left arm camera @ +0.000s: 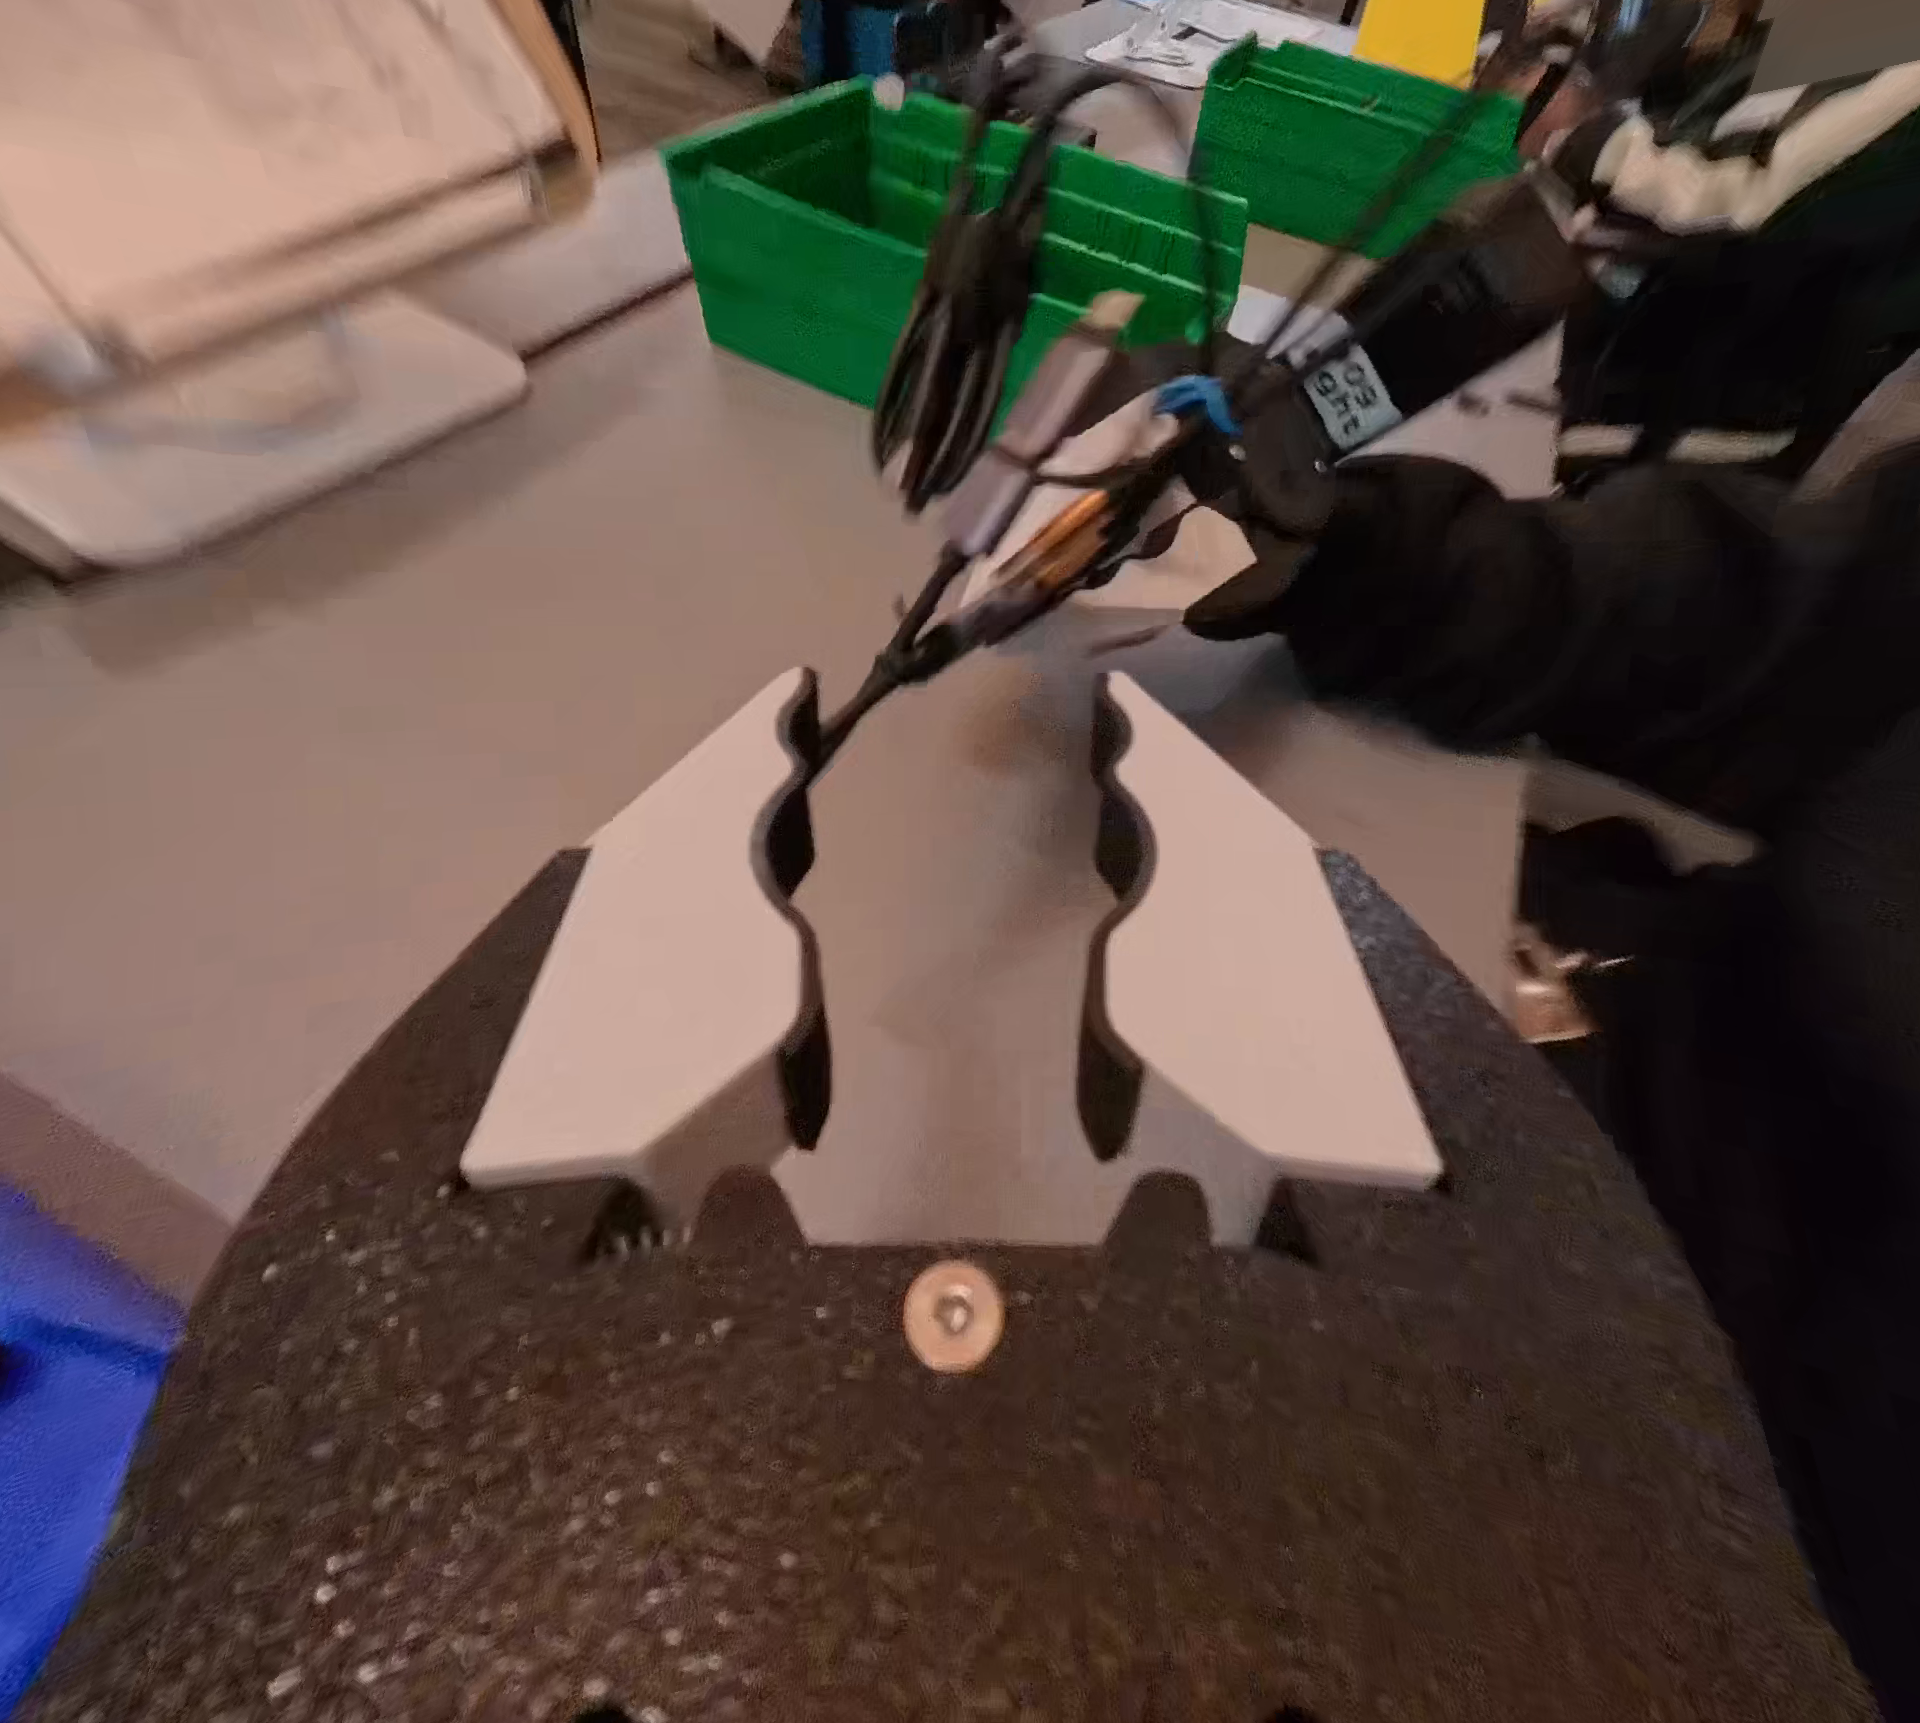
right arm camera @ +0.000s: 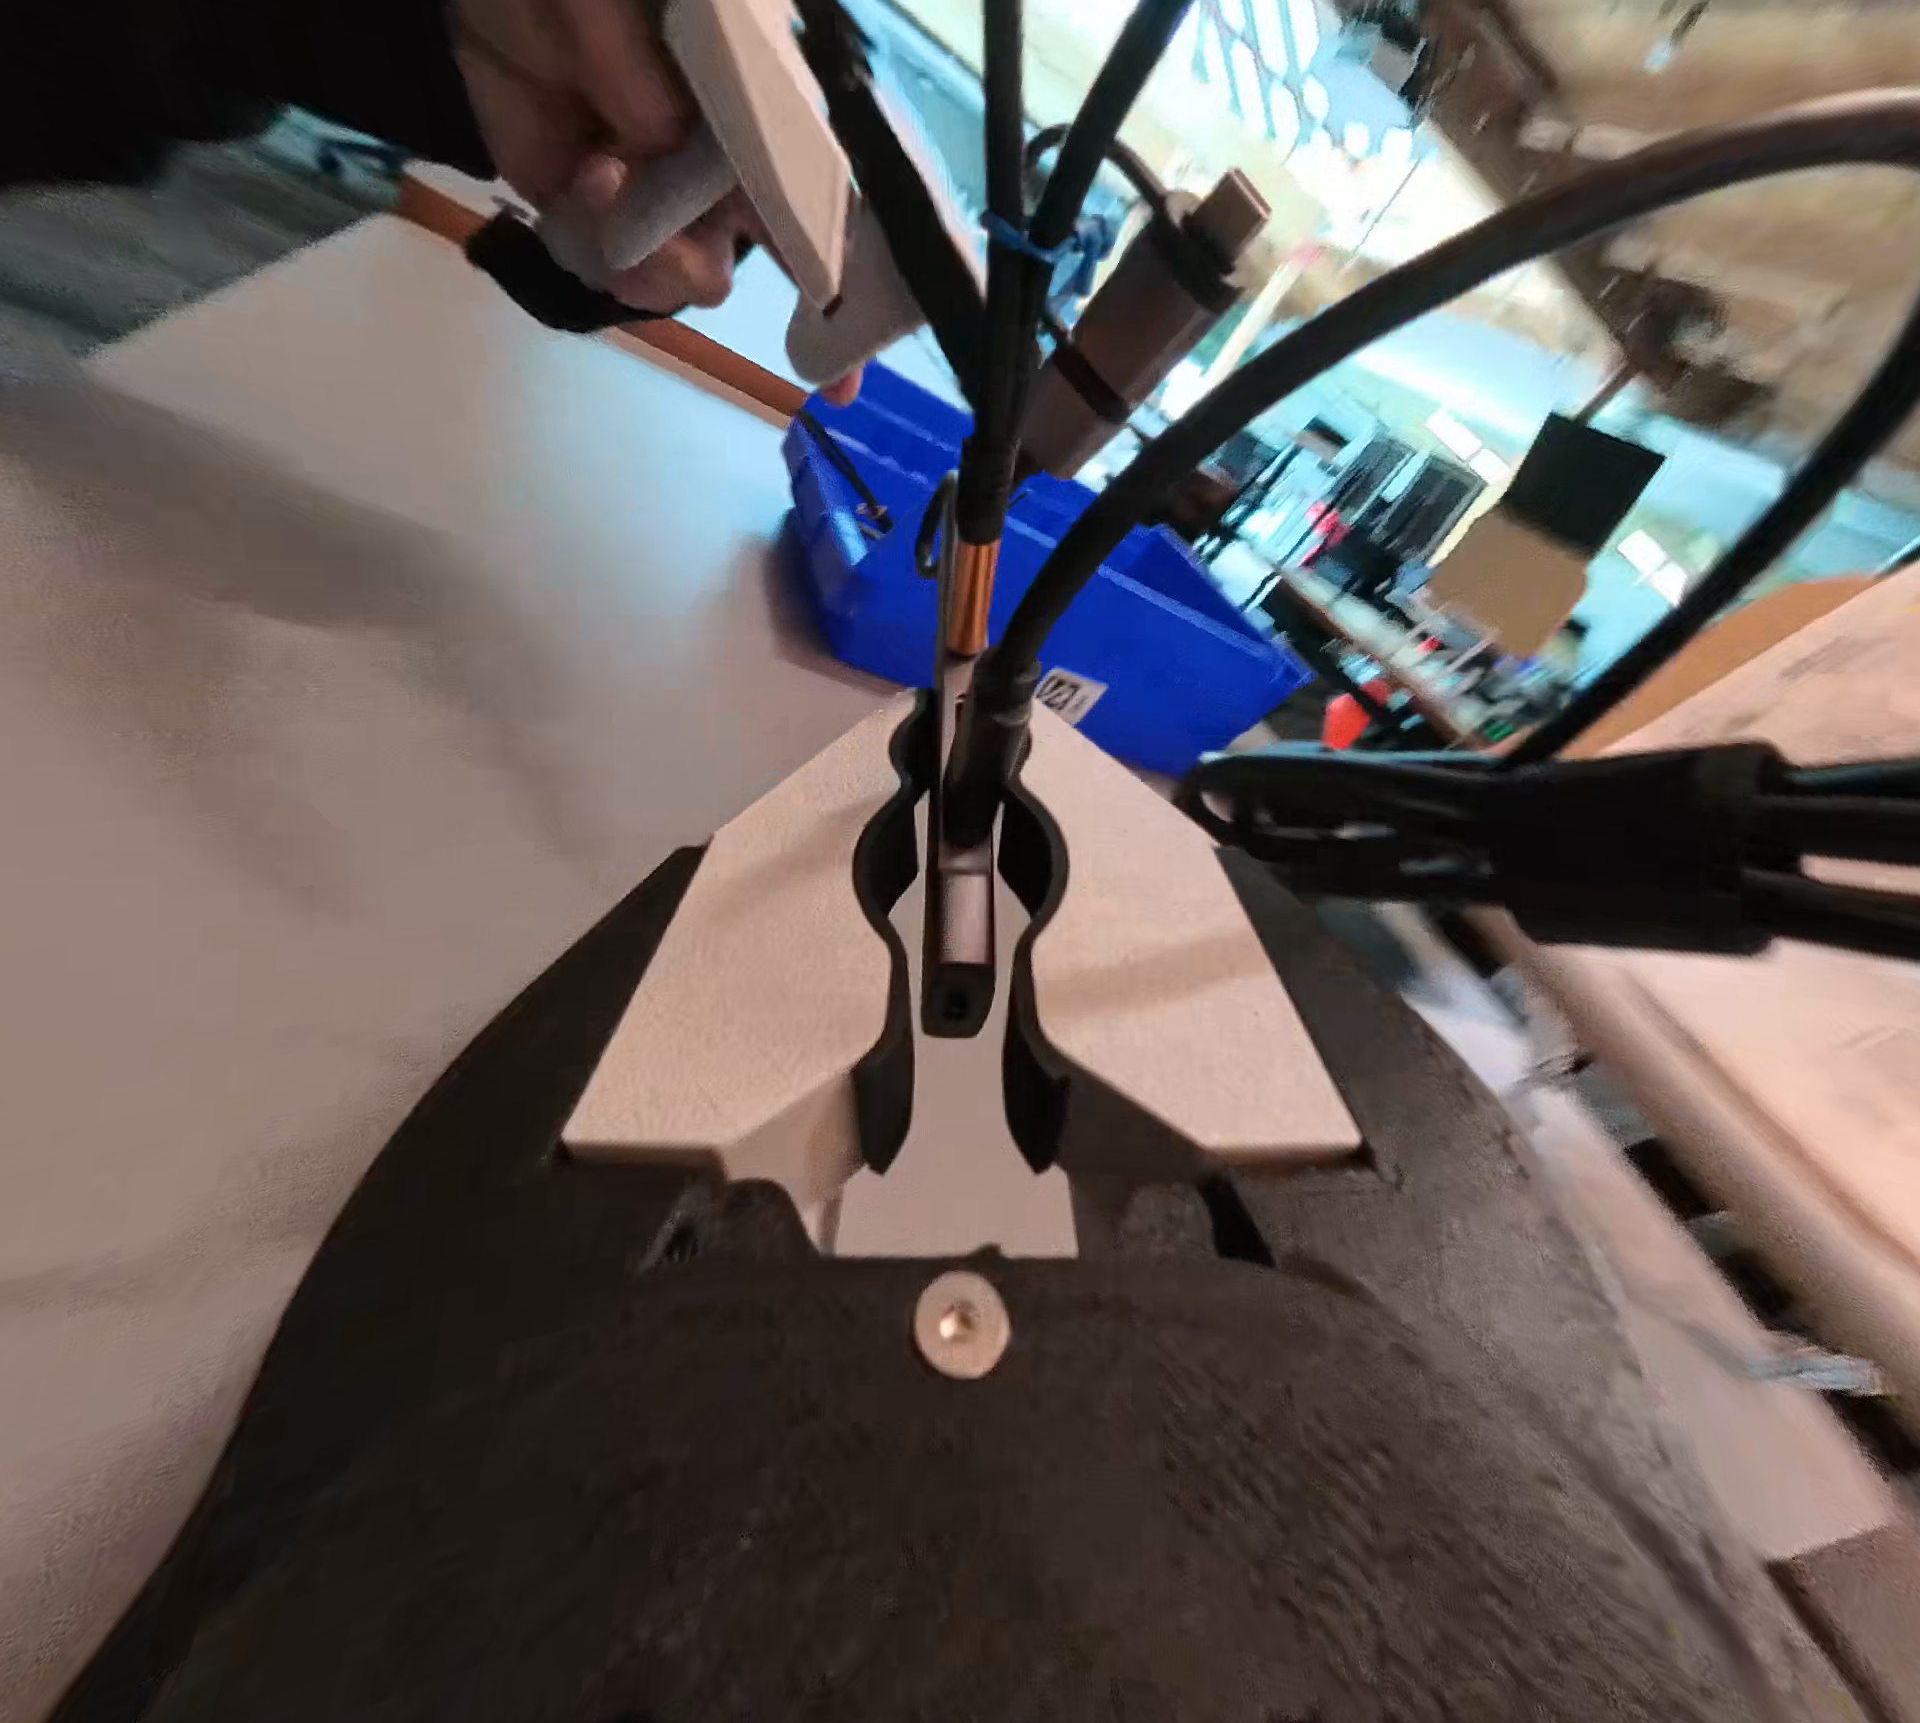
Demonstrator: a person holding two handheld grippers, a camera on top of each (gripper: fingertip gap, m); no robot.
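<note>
The left gripper [left arm camera: 951, 707] was seen with its 2 pale grey fingers [left arm camera: 665, 925] set well apart, nothing clamped between them. A thin black lead of a cable bundle [left arm camera: 961, 385] lay against the inner notch of the left finger near its tip; whether it merely touched there could not be told. The bundle was raised above a beige table [left arm camera: 312, 738], with a looped black coil hanging from it, a copper-coloured sleeve [left arm camera: 1070, 541] along one strand and a blue tie [left arm camera: 1195, 406] higher up. Farther off on the table, 2 green crates [left arm camera: 831, 250] were seen, and a gloved hand on the other gripper was visible at the right edge, blurred.

In the right wrist view, the right gripper [right arm camera: 961, 769] was seen with its jaws nearly together, clamped on a grey metal connector [right arm camera: 961, 925] at the end of the cable bundle [right arm camera: 1003, 323]. The connector was held lengthwise between the fingers, its black boot at the fingertips. From there, several black cables rose and fanned out, bound by a blue tie [right arm camera: 1023, 245]. A second grey plug [right arm camera: 1143, 302] hung among them. Behind, a blue bin [right arm camera: 1143, 634] stood on the table, and the left gripper [right arm camera: 810, 323] was held by a hand [right arm camera: 551, 73] at the upper left, just beside the bundle.
</note>
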